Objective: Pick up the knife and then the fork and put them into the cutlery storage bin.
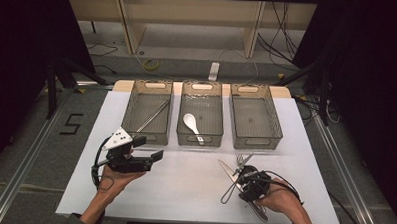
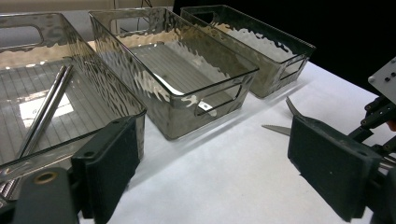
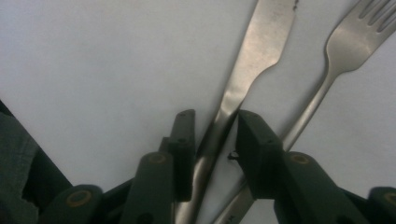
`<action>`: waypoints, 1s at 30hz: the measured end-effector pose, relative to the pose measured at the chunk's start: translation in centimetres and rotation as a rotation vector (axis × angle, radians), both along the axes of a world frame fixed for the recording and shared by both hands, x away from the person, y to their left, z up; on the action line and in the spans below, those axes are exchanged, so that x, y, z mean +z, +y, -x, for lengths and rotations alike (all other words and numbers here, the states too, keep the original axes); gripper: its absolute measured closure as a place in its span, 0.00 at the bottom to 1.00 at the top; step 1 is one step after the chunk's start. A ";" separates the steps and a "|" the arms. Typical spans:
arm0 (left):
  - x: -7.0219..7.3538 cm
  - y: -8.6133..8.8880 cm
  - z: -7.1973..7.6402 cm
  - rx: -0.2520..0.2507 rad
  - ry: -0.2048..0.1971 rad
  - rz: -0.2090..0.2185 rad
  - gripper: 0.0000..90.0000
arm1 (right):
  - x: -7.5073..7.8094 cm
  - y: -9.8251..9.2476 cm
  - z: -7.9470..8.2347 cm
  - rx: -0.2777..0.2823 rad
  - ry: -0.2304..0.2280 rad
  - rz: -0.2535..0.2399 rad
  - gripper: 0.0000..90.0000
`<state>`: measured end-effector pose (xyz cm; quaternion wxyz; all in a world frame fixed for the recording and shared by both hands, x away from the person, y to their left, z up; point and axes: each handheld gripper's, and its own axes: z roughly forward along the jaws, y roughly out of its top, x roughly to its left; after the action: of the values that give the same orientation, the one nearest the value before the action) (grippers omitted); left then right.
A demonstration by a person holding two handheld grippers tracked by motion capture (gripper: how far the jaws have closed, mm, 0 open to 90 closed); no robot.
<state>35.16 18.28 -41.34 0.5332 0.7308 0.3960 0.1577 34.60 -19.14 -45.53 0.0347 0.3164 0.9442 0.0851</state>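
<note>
A steel knife (image 1: 226, 168) and a fork (image 1: 243, 158) lie crossed on the white table near its front right. My right gripper (image 1: 240, 175) is down over them. In the right gripper view its jaws stand on either side of the knife's handle (image 3: 219, 126), with a thin gap at each pad, so my right gripper (image 3: 217, 119) is open. The fork (image 3: 345, 51) lies just to the right of the jaws. My left gripper (image 1: 148, 148) hovers open at front left, in front of the left basket. In its own view my left gripper (image 2: 215, 177) has nothing between its jaws.
Three clear baskets stand in a row at the back. The left basket (image 1: 128, 109) holds metal chopsticks (image 1: 154, 115), the middle basket (image 1: 199, 142) holds a white spoon (image 1: 190, 122), and the right basket (image 1: 274, 119) holds nothing. A black cable (image 1: 227, 194) loops beside my right hand.
</note>
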 end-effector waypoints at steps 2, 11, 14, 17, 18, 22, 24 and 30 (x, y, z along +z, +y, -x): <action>0.0 0.0 0.0 -0.002 -0.002 -0.001 0.18 | 0.0 0.1 -0.1 0.000 0.007 0.006 0.79; 0.0 0.0 0.0 -0.002 0.000 -0.002 0.18 | 0.1 1.0 0.3 0.030 -0.003 0.064 0.89; 0.0 0.0 0.0 -0.002 0.000 -0.002 0.18 | 0.1 1.1 0.3 0.029 -0.002 0.068 0.89; 0.0 0.0 0.0 -0.003 -0.001 -0.003 0.18 | 0.0 1.1 0.3 0.037 -0.011 0.072 0.89; 0.0 0.0 0.0 -0.002 0.000 0.002 0.18 | 0.1 1.1 0.3 0.029 -0.004 0.071 0.90; 0.0 0.1 0.0 0.000 0.001 0.006 0.18 | 0.2 0.9 0.4 0.016 -0.003 0.043 0.90; 0.0 0.1 0.0 0.000 0.000 0.005 0.18 | 0.4 0.8 0.3 0.017 0.000 0.031 0.90; 0.0 0.1 0.0 0.000 0.001 0.006 0.18 | 1.2 0.1 0.4 0.025 -0.012 -0.025 0.90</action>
<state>35.20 18.37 -41.30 0.5353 0.7291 0.3967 0.1563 34.24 -19.01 -44.36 0.0355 0.3045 0.9467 0.0991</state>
